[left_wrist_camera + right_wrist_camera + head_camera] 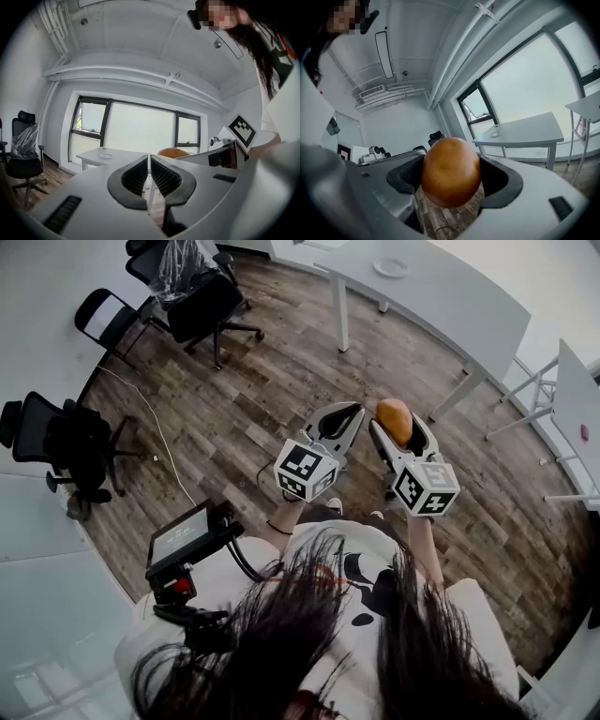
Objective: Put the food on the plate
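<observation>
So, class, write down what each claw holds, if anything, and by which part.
The right claw grips the round orange-brown food by its two opposite sides, around the middle. The left claw is shut and holds nothing.

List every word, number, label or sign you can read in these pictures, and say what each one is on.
No text here can be read.
Left marker cube and right marker cube: black-and-white square patterns only, no letters or digits.
Small screen at the person's chest: too small and blurred to read.
Shirt print: dark shapes, no letters legible.
</observation>
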A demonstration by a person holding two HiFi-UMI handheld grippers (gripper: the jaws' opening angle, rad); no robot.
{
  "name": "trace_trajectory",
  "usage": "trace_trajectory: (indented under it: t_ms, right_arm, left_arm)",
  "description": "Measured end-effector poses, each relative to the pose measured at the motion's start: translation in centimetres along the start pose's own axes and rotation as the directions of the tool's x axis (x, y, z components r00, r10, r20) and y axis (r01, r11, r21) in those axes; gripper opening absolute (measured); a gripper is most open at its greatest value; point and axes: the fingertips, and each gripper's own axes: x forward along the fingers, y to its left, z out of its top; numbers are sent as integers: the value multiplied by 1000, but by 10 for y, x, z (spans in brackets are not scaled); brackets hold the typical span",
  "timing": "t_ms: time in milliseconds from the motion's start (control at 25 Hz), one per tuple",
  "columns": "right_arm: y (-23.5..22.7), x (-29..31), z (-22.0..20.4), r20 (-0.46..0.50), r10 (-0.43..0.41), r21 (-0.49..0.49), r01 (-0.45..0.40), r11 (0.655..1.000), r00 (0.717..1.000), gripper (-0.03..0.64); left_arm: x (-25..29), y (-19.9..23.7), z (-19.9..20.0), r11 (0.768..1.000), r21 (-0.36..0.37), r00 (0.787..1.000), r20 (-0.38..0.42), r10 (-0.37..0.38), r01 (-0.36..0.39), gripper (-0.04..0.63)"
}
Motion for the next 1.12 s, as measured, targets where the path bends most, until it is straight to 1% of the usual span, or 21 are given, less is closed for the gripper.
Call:
trace_trajectory:
  t_ms: [160, 320, 480, 560, 680, 800, 920, 1120]
  right_arm:
    - [0, -9, -12, 8, -10, 4, 10, 1000, 1000, 370]
    - [13, 18, -8, 0, -26, 14, 26, 1000, 1000, 370]
    - [24, 20, -14, 1, -54, 33, 54, 998, 999, 371]
    - [18, 30, -15, -8, -60, 52, 60, 997, 998, 371]
    - [0, 50, -12, -22, -68, 74, 70, 995, 997, 371]
    - [4, 36, -12, -13, -88, 67, 88, 994, 996, 370]
    - [11, 28, -11, 0, -89, 75, 88, 993, 996, 371]
    - [-5, 47, -3, 1, -75, 98, 74, 992, 997, 371]
  left_arm:
    - [-6, -9, -11, 1000, 6, 1000, -2, -13, 13, 6]
    - [-9, 19, -8, 1000, -6, 999, -18, -27, 27, 6]
    - [-24, 25, -14, 999, -21, 999, -30, -43, 42, 6]
    - [-17, 38, -18, 999, -32, 999, -35, -39, 38, 6]
    - [7, 60, -23, 999, -39, 998, -49, -39, 37, 6]
    - [-1, 50, -21, 998, -43, 998, -40, -53, 51, 6]
    - [-8, 43, -21, 997, -46, 997, -34, -63, 62, 6]
    - [13, 54, -24, 997, -39, 996, -48, -70, 68, 6]
